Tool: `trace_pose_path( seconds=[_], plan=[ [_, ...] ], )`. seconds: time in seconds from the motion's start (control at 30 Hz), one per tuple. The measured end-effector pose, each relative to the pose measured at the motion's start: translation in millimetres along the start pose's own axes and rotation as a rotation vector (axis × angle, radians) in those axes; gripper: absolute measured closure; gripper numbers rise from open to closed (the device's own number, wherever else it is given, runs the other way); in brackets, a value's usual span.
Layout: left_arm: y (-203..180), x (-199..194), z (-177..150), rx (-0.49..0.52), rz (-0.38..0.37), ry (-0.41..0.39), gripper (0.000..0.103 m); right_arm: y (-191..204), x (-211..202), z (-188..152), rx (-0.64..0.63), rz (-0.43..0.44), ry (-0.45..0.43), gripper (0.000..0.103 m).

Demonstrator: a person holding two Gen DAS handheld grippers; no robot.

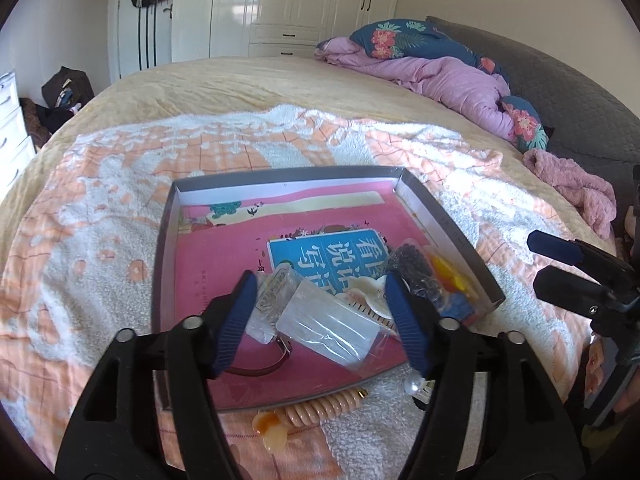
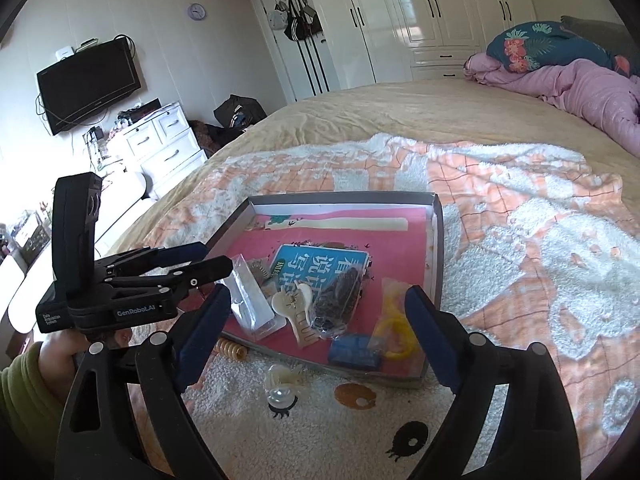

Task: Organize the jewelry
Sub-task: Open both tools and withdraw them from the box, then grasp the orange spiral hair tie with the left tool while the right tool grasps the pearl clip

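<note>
A shallow grey tray (image 1: pixel 440 216) (image 2: pixel 438 248) lined with a pink book lies on the blanket. In it are a clear plastic bag (image 1: pixel 328 328) (image 2: pixel 250 300), a cream shell hair clip (image 1: pixel 370 296) (image 2: pixel 296 304), a bag of black beads (image 1: pixel 416 268) (image 2: pixel 340 296), a yellow piece (image 1: pixel 452 276) (image 2: pixel 394 328) and a blue piece (image 1: pixel 460 308) (image 2: pixel 352 350). My left gripper (image 1: pixel 319 280) (image 2: pixel 216 258) is open over the tray's near end, and the clear bag lies loose between its fingers. My right gripper (image 2: pixel 318 292) (image 1: pixel 540 258) is open above the tray's near edge, holding nothing.
On the blanket in front of the tray lie a peach coil hair tie (image 1: pixel 328 408) (image 2: pixel 232 350), a pearl ornament (image 1: pixel 416 384) (image 2: pixel 280 392) and an orange piece (image 1: pixel 272 428). A purple quilt (image 1: pixel 440 76) and pillows sit at the far right of the bed. A white dresser (image 2: pixel 160 140) stands beyond the bed's left side.
</note>
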State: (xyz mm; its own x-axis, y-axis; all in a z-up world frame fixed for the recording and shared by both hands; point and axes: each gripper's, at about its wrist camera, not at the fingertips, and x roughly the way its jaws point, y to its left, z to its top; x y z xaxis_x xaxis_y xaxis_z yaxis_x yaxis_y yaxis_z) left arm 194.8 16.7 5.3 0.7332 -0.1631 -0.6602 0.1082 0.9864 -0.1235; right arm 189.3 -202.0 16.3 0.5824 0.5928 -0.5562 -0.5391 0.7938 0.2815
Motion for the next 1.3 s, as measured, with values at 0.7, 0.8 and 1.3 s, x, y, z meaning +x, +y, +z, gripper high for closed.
trace_pose_path(
  seconds=[0.7,0.8,1.3],
  plan=[
    [13,-58,-11,-0.041,0.081,-0.056,0.009,30,-28,-7,-0.074,-0.003,-0.037,0.006],
    [14,-60,-16,-0.04,0.087,-0.048,0.009,34,-29,-11,-0.085,0.002,-0.029,0.006],
    [30,-54,-54,-0.059,0.134,0.051,0.009,43,-3,-45,-0.112,-0.007,0.099,0.006]
  ],
)
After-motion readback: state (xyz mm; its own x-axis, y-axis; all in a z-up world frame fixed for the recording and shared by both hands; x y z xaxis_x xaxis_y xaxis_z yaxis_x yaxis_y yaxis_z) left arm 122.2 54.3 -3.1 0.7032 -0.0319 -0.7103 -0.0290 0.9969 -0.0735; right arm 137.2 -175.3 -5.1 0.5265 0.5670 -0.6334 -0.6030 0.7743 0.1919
